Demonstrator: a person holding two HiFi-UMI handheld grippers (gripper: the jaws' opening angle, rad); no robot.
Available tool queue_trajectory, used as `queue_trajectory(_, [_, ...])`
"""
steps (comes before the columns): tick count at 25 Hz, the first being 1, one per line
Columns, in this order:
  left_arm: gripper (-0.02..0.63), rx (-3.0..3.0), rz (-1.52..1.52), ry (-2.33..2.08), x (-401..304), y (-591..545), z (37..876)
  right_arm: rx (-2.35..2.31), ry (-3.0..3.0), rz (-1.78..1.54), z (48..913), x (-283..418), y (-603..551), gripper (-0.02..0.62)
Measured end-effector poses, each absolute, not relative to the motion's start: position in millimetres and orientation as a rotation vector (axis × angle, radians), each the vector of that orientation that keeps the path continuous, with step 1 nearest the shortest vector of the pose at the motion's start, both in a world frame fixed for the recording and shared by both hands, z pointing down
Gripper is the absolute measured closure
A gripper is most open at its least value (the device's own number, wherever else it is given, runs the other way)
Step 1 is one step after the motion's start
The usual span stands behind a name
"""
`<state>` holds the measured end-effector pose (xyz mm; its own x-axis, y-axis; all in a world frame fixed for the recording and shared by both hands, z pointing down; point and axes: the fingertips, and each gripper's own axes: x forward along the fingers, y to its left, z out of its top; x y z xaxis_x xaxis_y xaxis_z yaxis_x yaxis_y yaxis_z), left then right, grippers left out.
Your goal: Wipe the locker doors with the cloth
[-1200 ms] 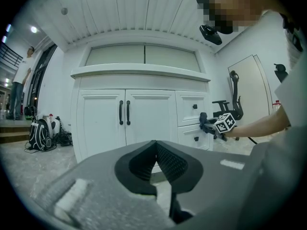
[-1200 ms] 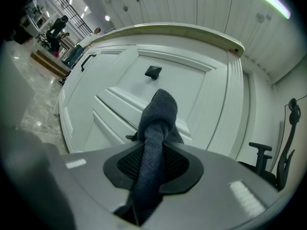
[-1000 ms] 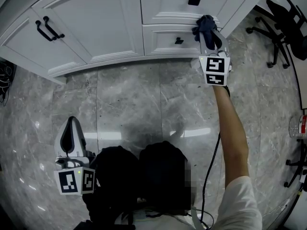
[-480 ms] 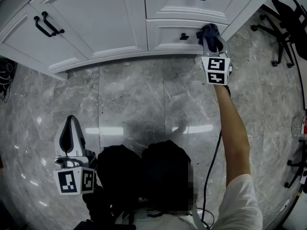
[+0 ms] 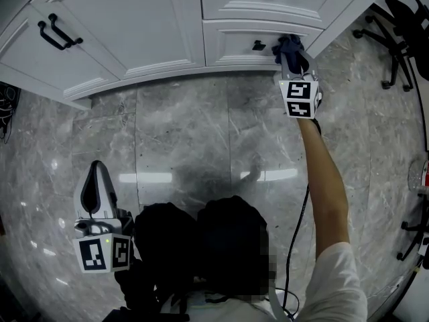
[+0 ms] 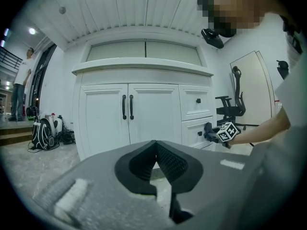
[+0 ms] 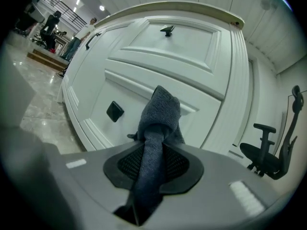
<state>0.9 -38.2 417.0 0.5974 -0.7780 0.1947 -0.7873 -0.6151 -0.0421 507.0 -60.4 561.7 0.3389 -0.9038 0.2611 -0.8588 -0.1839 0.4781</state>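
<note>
My right gripper [image 5: 289, 51] is shut on a dark blue-grey cloth [image 7: 158, 123], which it presses against the white lower drawer front [image 7: 153, 97], right of the drawer's black knob [image 7: 115, 111]. In the head view the cloth [image 5: 288, 45] bunches at the drawer's right end. The white locker [image 5: 134, 25] has double doors with black bar handles [image 5: 57, 35] at the left. My left gripper [image 5: 94, 190] hangs low over the floor, far from the locker. Its jaws are shut with nothing between them [image 6: 156, 164].
Grey marble floor [image 5: 201, 139] spreads in front of the locker. Black office chairs [image 5: 395, 39] stand at the right, close to the locker's corner. Bags [image 6: 45, 133] lie on the floor left of the locker, and people stand far off at the left.
The right gripper and cloth slid down from the gap between the drawers onto the lower drawer's front. The left gripper stayed put.
</note>
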Motion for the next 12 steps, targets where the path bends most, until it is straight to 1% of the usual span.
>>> queue_trajectory(8, [0.604, 2.751, 0.315, -1.380, -7.8, -43.2, 419.6, 2.074, -1.524, 0.033, 610.1, 503.7, -58.6, 0.511])
queue_trajectory(12, [0.604, 2.741, 0.320, -1.387, -12.2, -46.4, 423.6, 2.103, -1.528, 0.054, 617.7, 498.5, -60.5, 0.512])
